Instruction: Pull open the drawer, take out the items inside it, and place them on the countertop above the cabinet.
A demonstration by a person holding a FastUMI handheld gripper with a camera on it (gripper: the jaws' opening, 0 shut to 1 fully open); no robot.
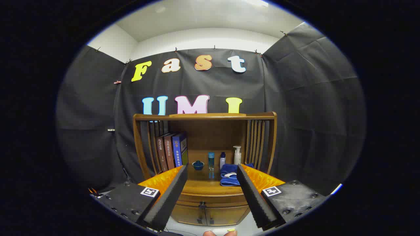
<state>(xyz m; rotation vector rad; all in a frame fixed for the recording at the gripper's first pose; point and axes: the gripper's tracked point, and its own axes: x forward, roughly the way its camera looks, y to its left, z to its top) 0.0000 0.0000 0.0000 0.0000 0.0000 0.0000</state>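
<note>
Jaws of gripper [212, 173] spread wide, holding nothing, held well back from wooden cabinet [205, 157] and aimed at its front. Drawer [210, 199] sits just under the tabletop [203, 185], closed, small dark knob [202, 206] at its centre; contents hidden. Two lower doors [206, 215] below drawer, also closed.

Open shelf recess above tabletop, slatted sides. On left, three books [171, 150] standing, leaning slightly. Toward the far centre: small blue lidded bowl [198, 165], slim blue-capped bottle [211, 160], small white bottle with dark cap [222, 159], white pump bottle [237, 155]. Near right of tabletop: folded blue towel [230, 175], a small white item [230, 174] lying on it, kind unclear.

Fingertips of a person's hand [220, 233] visible at near edge, below the gripper.
</note>
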